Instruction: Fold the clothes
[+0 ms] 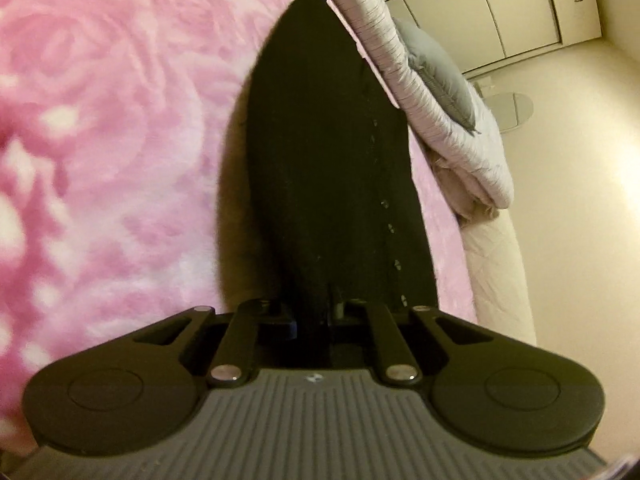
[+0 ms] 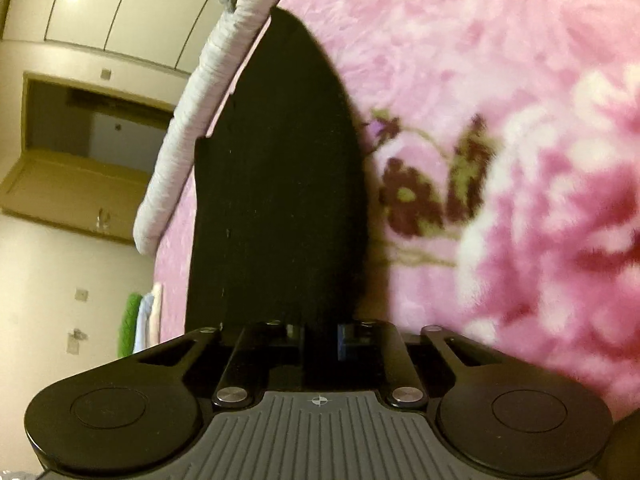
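A black garment [image 1: 320, 168] hangs stretched from my left gripper [image 1: 314, 314], which is shut on its near edge; a row of small buttons runs down its right side. The same black garment [image 2: 280, 184] fills the middle of the right wrist view, with my right gripper [image 2: 320, 332] shut on its near edge. In both views the cloth is lifted over a pink flowered blanket [image 1: 112, 140] and tapers to a far point near a rolled quilt. The fingertips are hidden by the dark cloth.
A pale quilted duvet [image 1: 404, 80] with a grey pillow [image 1: 440, 68] lies along the bed's edge. White wardrobe doors [image 1: 500, 4] and a cream floor [image 1: 568, 160] lie beyond. A green and pale stack of clothes [image 2: 140, 320] sits at the bed's edge; a wooden doorway [image 2: 80, 152] is behind.
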